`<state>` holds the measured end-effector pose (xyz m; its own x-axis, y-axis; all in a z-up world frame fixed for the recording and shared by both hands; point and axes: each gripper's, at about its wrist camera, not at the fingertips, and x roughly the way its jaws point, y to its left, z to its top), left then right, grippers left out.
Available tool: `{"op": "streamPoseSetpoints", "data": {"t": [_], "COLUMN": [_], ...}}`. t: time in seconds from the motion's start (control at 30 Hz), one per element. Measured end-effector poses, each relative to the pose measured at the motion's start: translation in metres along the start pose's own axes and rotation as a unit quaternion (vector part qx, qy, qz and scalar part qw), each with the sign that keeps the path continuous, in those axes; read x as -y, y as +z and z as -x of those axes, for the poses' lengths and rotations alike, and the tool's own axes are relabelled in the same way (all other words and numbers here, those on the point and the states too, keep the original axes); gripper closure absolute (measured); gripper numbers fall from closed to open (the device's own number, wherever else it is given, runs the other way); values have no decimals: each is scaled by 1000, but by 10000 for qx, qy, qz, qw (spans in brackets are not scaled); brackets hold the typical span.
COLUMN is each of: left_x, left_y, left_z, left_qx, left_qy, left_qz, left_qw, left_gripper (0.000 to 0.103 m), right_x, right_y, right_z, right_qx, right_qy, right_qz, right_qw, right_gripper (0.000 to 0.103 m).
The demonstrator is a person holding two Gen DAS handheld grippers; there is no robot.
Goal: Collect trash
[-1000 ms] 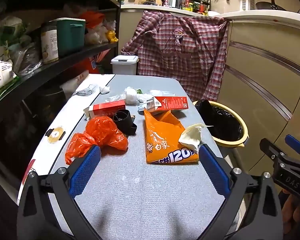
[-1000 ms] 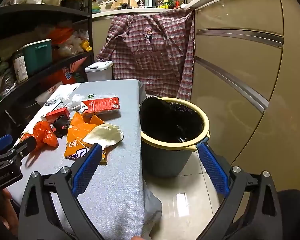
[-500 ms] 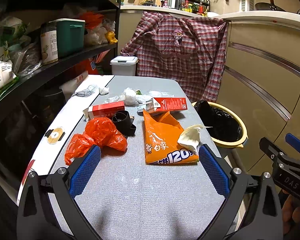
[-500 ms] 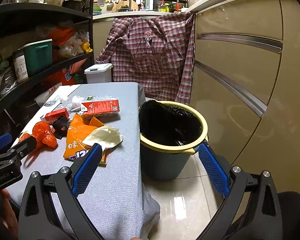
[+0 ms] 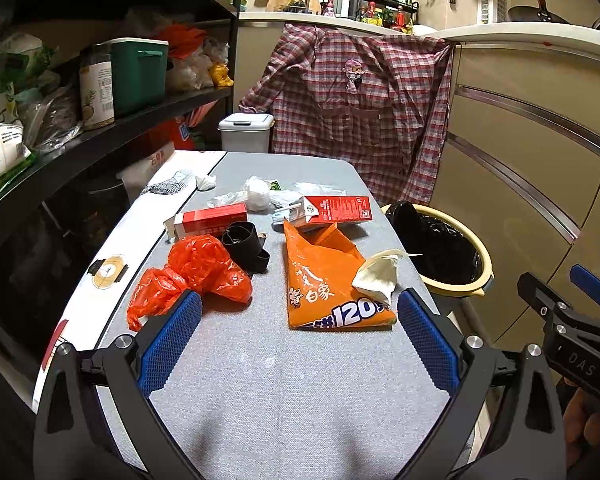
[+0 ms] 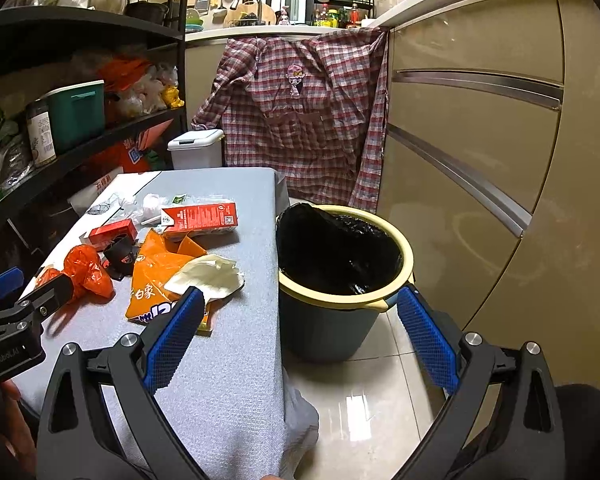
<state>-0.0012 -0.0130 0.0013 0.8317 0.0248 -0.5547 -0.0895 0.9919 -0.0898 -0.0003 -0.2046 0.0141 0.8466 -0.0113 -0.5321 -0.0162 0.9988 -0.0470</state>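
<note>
The table cover [image 5: 260, 380] is pale grey; on it lie a crumpled orange-red plastic bag [image 5: 196, 272], an orange snack packet [image 5: 320, 284] with white and blue lettering, a cream wrapper [image 5: 376, 276] and a red-and-white carton [image 5: 334, 210]. The bin [image 6: 332, 320] is grey-blue with a yellow rim and black liner; behind hangs a red-and-white checked shirt [image 5: 360, 112]
</note>
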Motion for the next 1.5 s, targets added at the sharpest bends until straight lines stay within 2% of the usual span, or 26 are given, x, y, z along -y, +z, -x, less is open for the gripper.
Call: {"op": "streamPoseSetpoints", "data": {"t": [1.33, 1.4, 1.5], "left_x": [8, 9, 9], "left_y": [0, 0, 1], "left_z": [0, 1, 1], "left_qx": [4, 10, -3], "left_qy": [-5, -12, -30], "left_qz": [-7, -1, -10], "left_qw": [10000, 10000, 10000], "left_gripper": [8, 8, 10], "right_x": [-2, -3, -5], "right_y": [1, 0, -2], "right_z": [1, 0, 0], "right_qx": [40, 9, 42], "right_qy": [46, 142, 148], "right_qz": [-52, -61, -102], "right_qw": [10000, 9999, 9998], "right_gripper": [8, 10, 22]}}
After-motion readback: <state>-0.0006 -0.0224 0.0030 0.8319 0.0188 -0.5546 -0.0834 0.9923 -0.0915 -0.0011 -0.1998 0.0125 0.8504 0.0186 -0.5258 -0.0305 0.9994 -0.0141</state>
